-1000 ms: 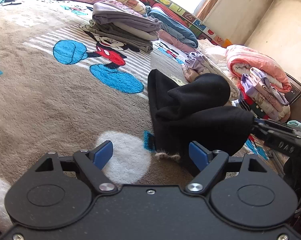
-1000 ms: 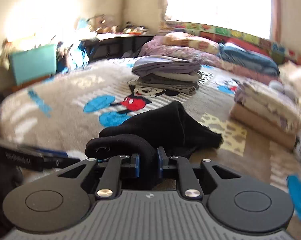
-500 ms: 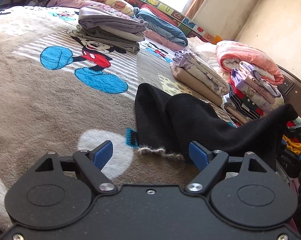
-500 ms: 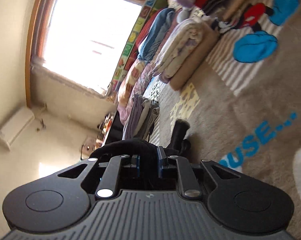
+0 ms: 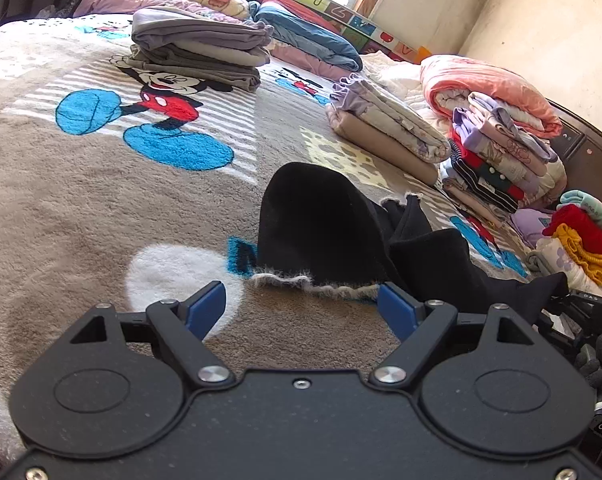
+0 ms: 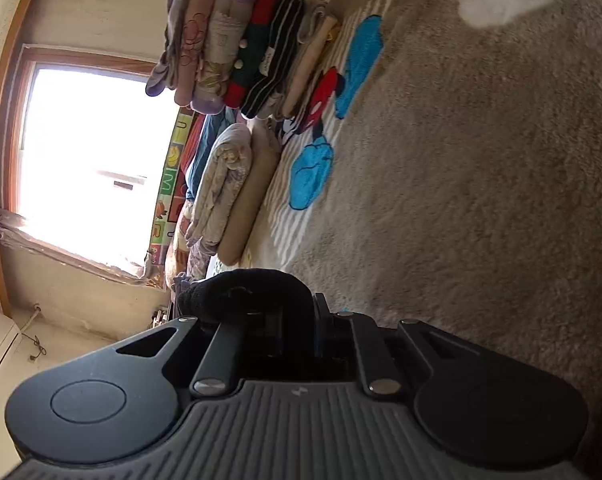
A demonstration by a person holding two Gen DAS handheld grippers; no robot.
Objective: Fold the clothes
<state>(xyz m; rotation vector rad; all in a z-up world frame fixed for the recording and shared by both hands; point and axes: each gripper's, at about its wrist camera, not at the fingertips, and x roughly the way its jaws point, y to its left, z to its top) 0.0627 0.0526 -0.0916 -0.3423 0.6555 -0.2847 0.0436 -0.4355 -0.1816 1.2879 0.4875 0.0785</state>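
The left gripper hovers low over a bed, its 2 blue-tipped fingers spread wide apart with nothing between them. Just beyond them a black garment lies crumpled on the plush cartoon-mouse blanket, its pale fuzzy hem facing the fingertips; one end of the cloth trails off to the right, toward the dark hardware at the edge of the left wrist view. The right gripper, turned sideways to the bed, has its jaws pinched together on a bunched fold of the same black garment, which bulges up over its fingers. Farther out, finished work rings the blanket: a stack of grey folded clothes resting on the printed mouse's head, a beige-and-floral folded pile to the right, and a taller stack of striped, red and lilac folded garments beside it, topped by a rolled pink blanket. A small heap of red and yellow items sits near the right edge. Bright daylight floods a wood-framed window behind the bed.
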